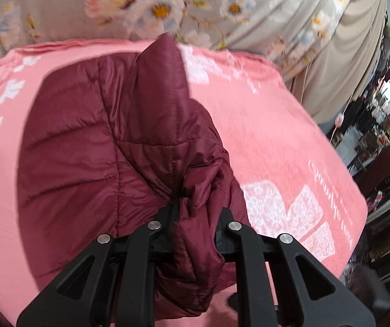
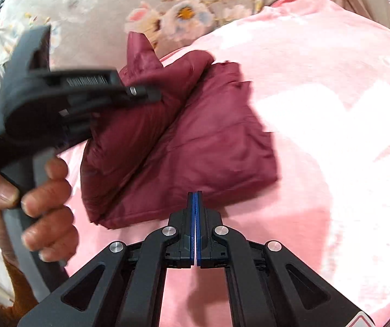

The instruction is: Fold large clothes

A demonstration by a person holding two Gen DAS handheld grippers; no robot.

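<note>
- Left gripper [image 1: 196, 218]: lower centre of the left wrist view, its two fingers clamped on a bunched fold of the maroon puffer jacket [image 1: 107, 147]; the fabric fills the gap between the fingers and hangs over the linkage.
- Right gripper [image 2: 195, 204]: lower centre of the right wrist view, fingers pressed together with blue pads meeting and nothing between them; the tips lie at the near edge of the jacket.
- Maroon puffer jacket: quilted, partly folded, lying on the pink blanket [image 1: 271, 136]. In the left wrist view it occupies the centre and left of the frame, with one pointed corner raised toward the upper centre. In the right wrist view it sits in the centre.
- Left hand [image 2: 45, 204]: lower left of the right wrist view, wrapped around the grey handle of the left gripper, whose body crosses the upper left, blurred.
- Pink blanket: white printed patterns, spread under the jacket.
- Floral sheet [image 1: 167, 5]: grey with pale flowers, across the top of both views.
</note>
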